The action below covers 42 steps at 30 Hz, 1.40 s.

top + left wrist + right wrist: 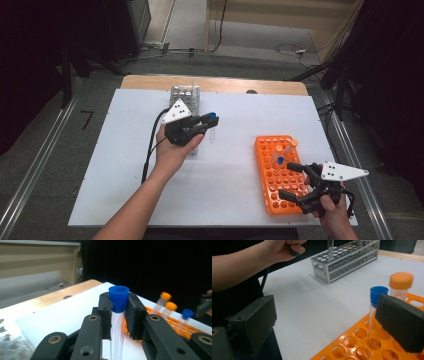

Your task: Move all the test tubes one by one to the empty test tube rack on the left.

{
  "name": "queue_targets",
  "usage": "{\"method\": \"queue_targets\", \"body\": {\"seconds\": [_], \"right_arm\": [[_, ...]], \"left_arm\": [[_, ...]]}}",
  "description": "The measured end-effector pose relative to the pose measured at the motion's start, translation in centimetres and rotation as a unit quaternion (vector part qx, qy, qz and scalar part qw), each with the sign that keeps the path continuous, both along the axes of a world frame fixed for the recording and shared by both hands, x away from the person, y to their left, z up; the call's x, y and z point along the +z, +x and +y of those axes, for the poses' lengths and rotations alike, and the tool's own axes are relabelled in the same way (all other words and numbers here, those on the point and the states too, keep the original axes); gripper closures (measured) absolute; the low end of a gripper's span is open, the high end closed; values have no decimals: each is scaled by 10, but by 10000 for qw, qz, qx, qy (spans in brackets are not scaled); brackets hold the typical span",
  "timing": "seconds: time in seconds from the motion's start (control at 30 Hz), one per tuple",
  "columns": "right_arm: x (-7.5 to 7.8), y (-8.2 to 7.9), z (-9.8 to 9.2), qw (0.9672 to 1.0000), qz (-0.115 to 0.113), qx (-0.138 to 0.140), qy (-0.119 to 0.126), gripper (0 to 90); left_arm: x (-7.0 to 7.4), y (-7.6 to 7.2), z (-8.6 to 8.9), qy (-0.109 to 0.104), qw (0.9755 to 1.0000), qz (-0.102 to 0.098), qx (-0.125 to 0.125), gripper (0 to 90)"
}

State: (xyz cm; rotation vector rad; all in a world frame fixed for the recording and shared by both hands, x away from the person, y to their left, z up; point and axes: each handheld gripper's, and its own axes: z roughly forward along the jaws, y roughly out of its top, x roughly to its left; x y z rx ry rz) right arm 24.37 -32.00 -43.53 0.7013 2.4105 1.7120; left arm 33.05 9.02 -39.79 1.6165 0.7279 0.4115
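— Two claws are working over the white worktop [125, 165]. Nearest, the right claw [296, 181] is standing with its jaws spread wide and nothing between its pads, hovering over the near end of the orange rack [267, 197].

— What is sitting in that rack?

— A clear tube with a blue cap [379, 293] is standing upright in one hole, just beside the right claw's pad, and orange-capped tubes [401, 280] are rising right behind it.

— And the left claw?

— Farther out, the left claw [119, 305] is clamping a blue-capped tube [118, 300] between its pads. The pads are pressing just under the cap's flared rim.

— How is that tube looking?

— It is showing a slim, clear, colourless body hanging down below the jaws, seemingly empty, topped by a bright blue cap wider than the tube. It is hanging in the air, upright, just off the near end of the metal rack [184, 93].

— And that rack?

— It is lying toward the worktop's far edge, silver, with rows of round holes.
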Motion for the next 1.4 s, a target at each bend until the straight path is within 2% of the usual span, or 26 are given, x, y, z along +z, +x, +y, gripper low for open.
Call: {"method": "queue_targets", "body": {"seconds": [0.17,0.37,0.53,0.67,0.77,0.93,1.2,1.3,1.33,1.4], "right_arm": [[-1,2,-6,10000,17,-71,3,0],[-3,5,-13,9998,19,-203,30,0],[-4,8,-17,9996,11,-269,4,0],[-5,9,-20,9995,32,-320,9,0],[-6,10,-21,9994,59,-346,-13,0],[-7,11,-23,9993,69,-367,-15,0],[-7,12,-25,9990,29,-440,39,0],[-8,12,-26,9989,34,-463,53,0],[-8,12,-26,9989,35,-470,49,0],[-8,12,-27,9988,33,-481,58,0]], "left_arm": [[1,19,13,-130,9995,37,287,767],[3,39,20,-71,9986,-20,522,767],[6,56,26,-149,9971,-54,740,766],[6,68,31,-120,9959,-62,895,766],[6,78,35,-185,9943,-34,1047,766],[2,92,40,-153,9912,-18,1315,766],[-7,112,41,-246,9841,0,1761,766],[-13,118,39,-158,9804,-1,1962,767],[-16,120,39,-136,9785,-11,2059,767],[-18,123,38,-158,9767,-28,2139,767]]}}
